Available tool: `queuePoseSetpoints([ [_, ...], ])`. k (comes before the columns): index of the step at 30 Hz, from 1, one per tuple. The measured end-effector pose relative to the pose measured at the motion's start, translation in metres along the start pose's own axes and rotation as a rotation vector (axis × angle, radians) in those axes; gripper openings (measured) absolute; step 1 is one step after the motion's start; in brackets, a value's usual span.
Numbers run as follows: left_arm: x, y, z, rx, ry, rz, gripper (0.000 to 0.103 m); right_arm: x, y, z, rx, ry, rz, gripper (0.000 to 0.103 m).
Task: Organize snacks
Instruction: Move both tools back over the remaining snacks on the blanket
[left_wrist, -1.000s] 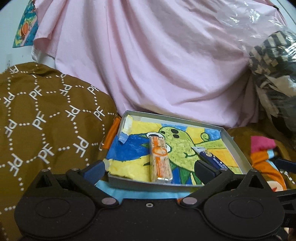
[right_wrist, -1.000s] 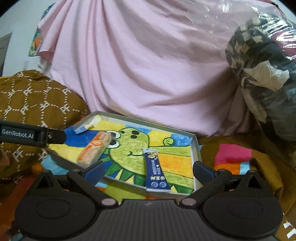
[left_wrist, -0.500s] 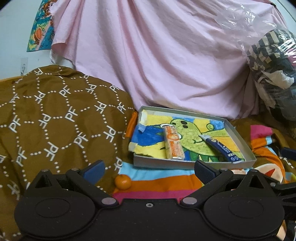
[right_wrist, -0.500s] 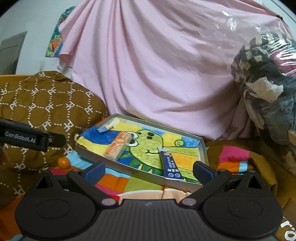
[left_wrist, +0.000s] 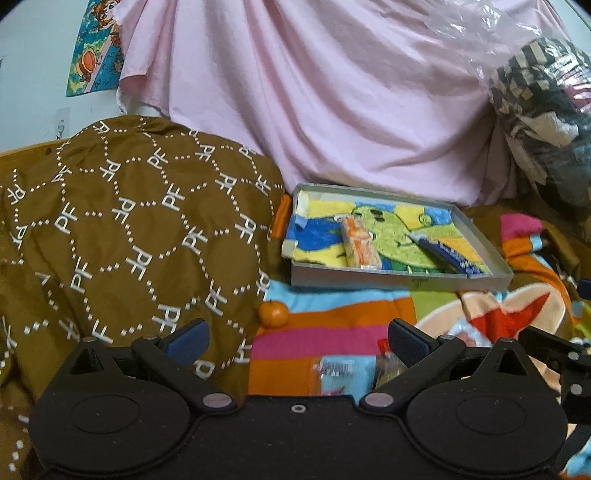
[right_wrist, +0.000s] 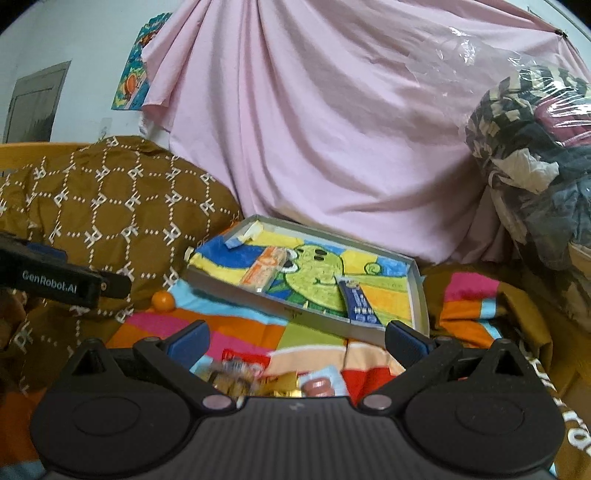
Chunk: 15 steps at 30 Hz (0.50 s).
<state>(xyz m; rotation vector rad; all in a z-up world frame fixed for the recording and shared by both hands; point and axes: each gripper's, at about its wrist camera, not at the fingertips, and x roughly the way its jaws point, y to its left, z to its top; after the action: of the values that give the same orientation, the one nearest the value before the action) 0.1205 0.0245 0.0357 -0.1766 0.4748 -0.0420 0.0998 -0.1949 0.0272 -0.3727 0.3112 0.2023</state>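
Here, both snacks lie in the tray (left_wrist: 399, 282) — orange packet (left_wrist: 360, 246), blue packet (left_wrist: 448, 254).

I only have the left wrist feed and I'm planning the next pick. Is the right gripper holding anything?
Observer: No. The right gripper is open and empty, above the striped blanket, short of the tray.
Operator: Any loose snacks near it?
Observer: Yes, a small blurred pile lies between its fingers: gold-wrapped pieces and a packet with a pinkish picture.
Operator: Is the blue sachet fully inside the tray?
Observer: In the right wrist view, the blue sachet reaches the tray's near rim. I can't tell whether it overhangs.
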Motion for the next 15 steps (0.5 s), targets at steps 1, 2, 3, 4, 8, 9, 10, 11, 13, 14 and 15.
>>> queuePoseSetpoints([
  [1, -0.002, 0.000, -0.003, 0.007, 0.007, 0.000, 0.102, -0.003, 0.001, -0.004, -0.003, 0.006, -0.003, 0.103],
  [2, -0.003, 0.001, -0.006, 0.011, 0.013, 0.000, 0.102, -0.006, 0.003, -0.008, -0.007, 0.015, -0.005, 0.103],
  [3, -0.005, 0.002, -0.009, 0.015, 0.019, -0.001, 0.102, -0.008, 0.005, -0.013, -0.010, 0.025, -0.005, 0.103],
  [4, -0.006, 0.003, -0.013, 0.018, 0.028, -0.002, 0.102, -0.011, 0.007, -0.017, -0.014, 0.035, -0.005, 0.103],
  [8, -0.010, 0.009, -0.027, 0.020, 0.080, -0.003, 0.102, -0.019, 0.016, -0.034, -0.034, 0.074, -0.001, 0.103],
  [9, -0.011, 0.010, -0.030, 0.018, 0.092, -0.003, 0.102, -0.020, 0.018, -0.039, -0.040, 0.086, 0.003, 0.103],
  [10, -0.011, 0.012, -0.032, 0.016, 0.101, -0.003, 0.102, -0.021, 0.020, -0.042, -0.043, 0.097, 0.006, 0.103],
  [11, -0.010, 0.012, -0.034, 0.015, 0.111, -0.003, 0.102, -0.022, 0.023, -0.046, -0.045, 0.110, 0.010, 0.103],
  [13, -0.008, 0.011, -0.036, 0.017, 0.134, -0.003, 0.102, -0.022, 0.027, -0.053, -0.037, 0.140, 0.017, 0.103],
  [14, -0.005, 0.010, -0.037, 0.022, 0.149, -0.005, 0.102, -0.021, 0.028, -0.056, -0.028, 0.161, 0.020, 0.103],
  [15, -0.004, 0.009, -0.039, 0.027, 0.158, -0.007, 0.102, -0.020, 0.030, -0.058, -0.017, 0.187, 0.026, 0.103],
])
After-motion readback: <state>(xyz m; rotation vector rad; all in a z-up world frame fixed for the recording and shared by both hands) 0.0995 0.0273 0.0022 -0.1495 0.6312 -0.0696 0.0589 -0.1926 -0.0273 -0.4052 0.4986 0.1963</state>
